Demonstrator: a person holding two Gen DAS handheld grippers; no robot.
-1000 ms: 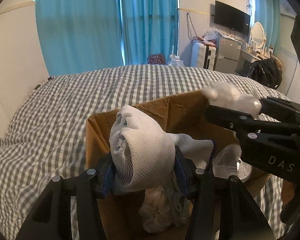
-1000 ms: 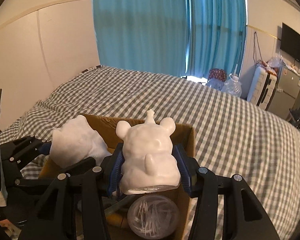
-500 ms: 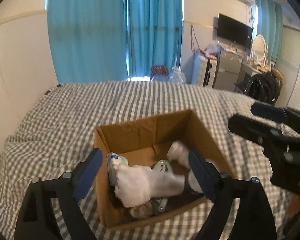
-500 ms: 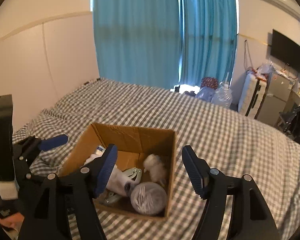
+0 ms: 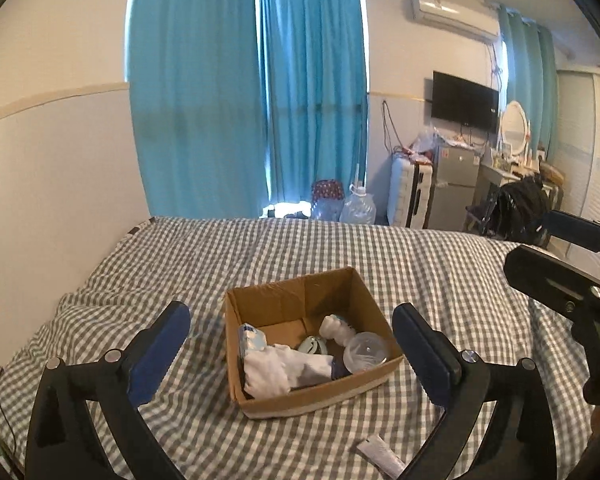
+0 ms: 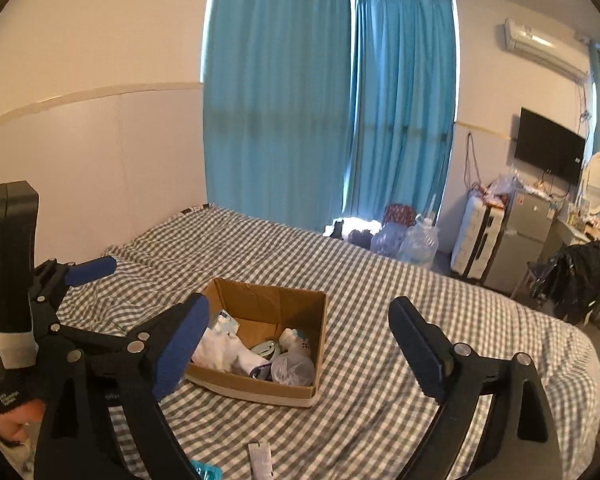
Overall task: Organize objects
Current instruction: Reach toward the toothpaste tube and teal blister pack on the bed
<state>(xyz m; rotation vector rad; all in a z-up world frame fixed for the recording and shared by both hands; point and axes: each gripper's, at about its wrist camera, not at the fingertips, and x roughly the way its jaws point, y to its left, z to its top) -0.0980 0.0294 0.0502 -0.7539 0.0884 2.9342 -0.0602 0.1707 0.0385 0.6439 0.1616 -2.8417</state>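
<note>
An open cardboard box (image 5: 288,294) (image 6: 260,294) sits on the checked bed. In it lie a white cloth bundle (image 5: 274,372) (image 6: 224,350), a white bear figure (image 5: 335,329) (image 6: 295,340), a clear round container (image 5: 366,355) (image 6: 293,369) and a blue-white packet (image 5: 252,339). My left gripper (image 5: 291,316) hangs above and short of the box. Its jaws are opening wide and nothing is between the pads. My right gripper (image 6: 298,306) hangs likewise, its jaws opening and nothing between them. In the left wrist view, the right gripper's fingers (image 5: 572,230) show at the right edge.
A small flat tube (image 5: 380,456) (image 6: 260,458) lies on the bed cover (image 5: 340,248) in front of the box, with a teal packet (image 6: 204,472) near it. A wall runs along the left. Water bottles (image 6: 418,242), a suitcase and a fridge stand past the bed's far side.
The left gripper let go of the white cloth bundle and the right gripper let go of the bear figure; both things now lie in the box. Both grippers opened and drew back and up.
</note>
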